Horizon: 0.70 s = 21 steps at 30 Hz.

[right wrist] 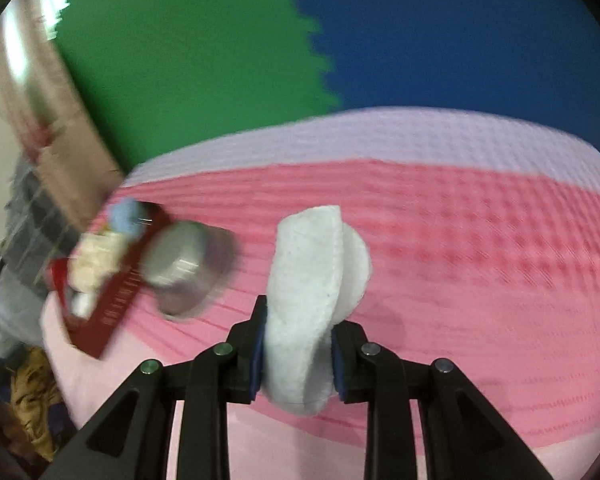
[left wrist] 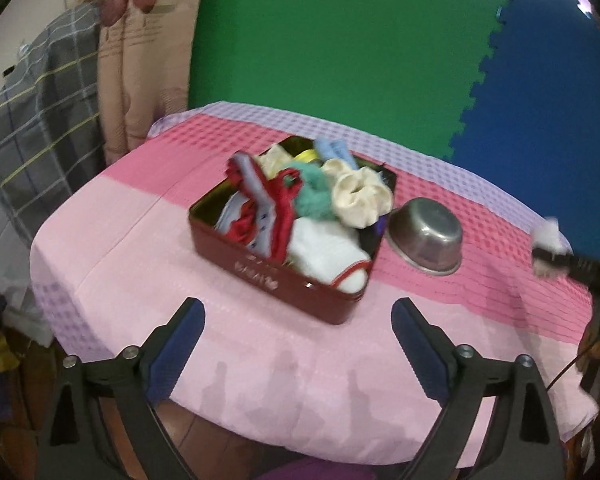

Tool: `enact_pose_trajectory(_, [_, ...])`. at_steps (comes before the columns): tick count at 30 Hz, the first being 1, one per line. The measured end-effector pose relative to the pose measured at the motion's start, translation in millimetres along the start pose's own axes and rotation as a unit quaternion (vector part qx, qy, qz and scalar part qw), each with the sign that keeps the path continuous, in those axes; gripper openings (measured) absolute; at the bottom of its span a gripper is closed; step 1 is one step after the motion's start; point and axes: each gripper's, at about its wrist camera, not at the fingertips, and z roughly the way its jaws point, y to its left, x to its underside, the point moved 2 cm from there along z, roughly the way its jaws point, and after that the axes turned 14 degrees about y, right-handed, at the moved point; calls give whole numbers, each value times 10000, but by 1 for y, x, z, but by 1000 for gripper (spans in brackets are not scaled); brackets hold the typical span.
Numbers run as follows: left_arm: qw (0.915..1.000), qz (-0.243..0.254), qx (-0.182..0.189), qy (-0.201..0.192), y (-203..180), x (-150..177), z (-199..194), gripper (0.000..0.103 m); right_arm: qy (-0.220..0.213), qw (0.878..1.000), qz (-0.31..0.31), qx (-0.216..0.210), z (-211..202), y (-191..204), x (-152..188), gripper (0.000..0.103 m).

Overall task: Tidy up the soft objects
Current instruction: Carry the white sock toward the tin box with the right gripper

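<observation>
Left wrist view: our left gripper (left wrist: 298,322) hangs with its jaws spread wide and nothing between them, just in front of the red tin (left wrist: 260,264), which is heaped with soft cloth pieces (left wrist: 324,208) on the pink cloth (left wrist: 120,240). A steel bowl (left wrist: 426,236) lies tipped against the tin's right side. Our right gripper (right wrist: 298,350), right of the tin, pinches a white felt pad (right wrist: 308,280) above the cloth; through the blur it looks folded.

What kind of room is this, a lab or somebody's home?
Likely a home corner set up for recording: a small table under a pink checked cloth, green and blue foam mats as backdrop, and a curtain with clothes beside it.
</observation>
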Motion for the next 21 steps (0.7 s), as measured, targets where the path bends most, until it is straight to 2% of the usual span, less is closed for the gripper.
enact_pose_trajectory(5, [9996,-245,-107,-18,18,2,1,93,116,9955,-546,-769,8,84,-41,26])
enact_pose_trajectory(8, [9994,-283,-193,-58,25,2,0,99,333,9880,-830,-1261,30,141,-66,27])
enact_pose_trajectory(12, [9992,-311,-269,9,32,-1,1,102,602,9828,-1146,-1318,67,196,-86,27])
enact_pose_trajectory(19, [9977,-425,-471,217,37,-5,9,102,919,9792,-1286,-1269,124,244,-109,27])
enact_pose_trajectory(21, [9976,-537,-335,280,41,-7,10,102,977,9787,-1365,-1180,138,255,-114,27])
